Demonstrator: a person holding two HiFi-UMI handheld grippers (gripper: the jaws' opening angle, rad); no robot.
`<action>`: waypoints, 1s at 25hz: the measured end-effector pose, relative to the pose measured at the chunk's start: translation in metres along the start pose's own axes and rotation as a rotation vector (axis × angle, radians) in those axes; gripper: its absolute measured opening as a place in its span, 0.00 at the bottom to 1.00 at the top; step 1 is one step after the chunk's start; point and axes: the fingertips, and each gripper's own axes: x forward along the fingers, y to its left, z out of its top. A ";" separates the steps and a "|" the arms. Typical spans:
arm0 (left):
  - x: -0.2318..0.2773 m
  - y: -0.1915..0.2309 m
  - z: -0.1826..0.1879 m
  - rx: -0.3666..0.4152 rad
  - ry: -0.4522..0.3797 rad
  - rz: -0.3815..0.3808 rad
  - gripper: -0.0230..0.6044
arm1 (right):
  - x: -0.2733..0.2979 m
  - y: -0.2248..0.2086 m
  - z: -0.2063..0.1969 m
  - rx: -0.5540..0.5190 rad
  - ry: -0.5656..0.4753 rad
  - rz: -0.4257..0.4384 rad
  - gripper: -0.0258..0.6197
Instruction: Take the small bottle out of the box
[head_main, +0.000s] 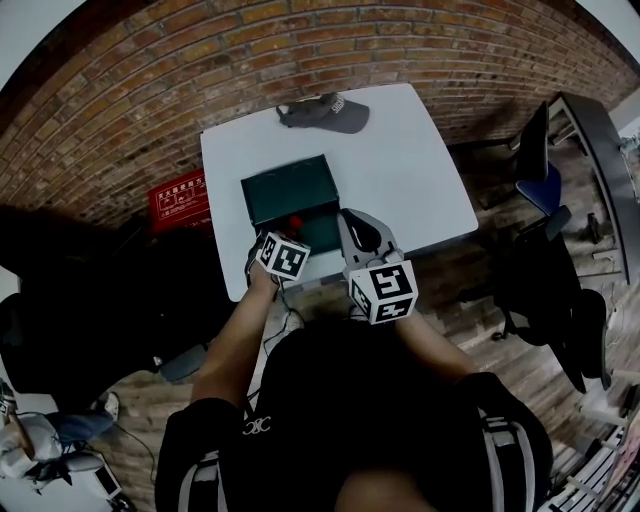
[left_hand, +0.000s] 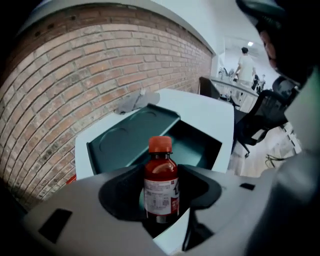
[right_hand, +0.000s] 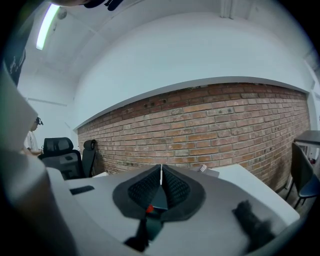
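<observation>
**A:** Item one, left tongs?
**B:** Left tongs (left_hand: 160, 194): jaws closed on the small bottle (left_hand: 161, 175), gripping its labelled body from both sides. The bottle is upright, red top uppermost.
**A:** Where is the bottle?
**B:** Over the near part of the box (head_main: 291, 187), above its open tray. I cannot tell whether its base is clear of the tray floor.
**A:** The box itself?
**B:** Dark green, lid thrown back on its far side, standing on the white table (head_main: 420, 170).
**A:** Right tongs?
**B:** Right tongs (right_hand: 161, 175): just right of the box's near corner, jaws pressed together, nothing gripped.
**A:** Sundries?
**B:** One grey peaked hat (head_main: 325, 112), on the table beyond the box.
</observation>
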 end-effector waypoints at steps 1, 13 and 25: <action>-0.007 0.002 0.007 -0.013 -0.047 0.005 0.40 | 0.001 0.000 0.002 0.000 -0.002 0.003 0.09; -0.125 0.045 0.069 -0.201 -0.520 0.201 0.39 | 0.015 0.006 0.025 -0.051 -0.060 0.014 0.09; -0.243 0.058 0.106 -0.292 -0.866 0.379 0.40 | 0.013 0.021 0.061 0.003 -0.188 0.093 0.09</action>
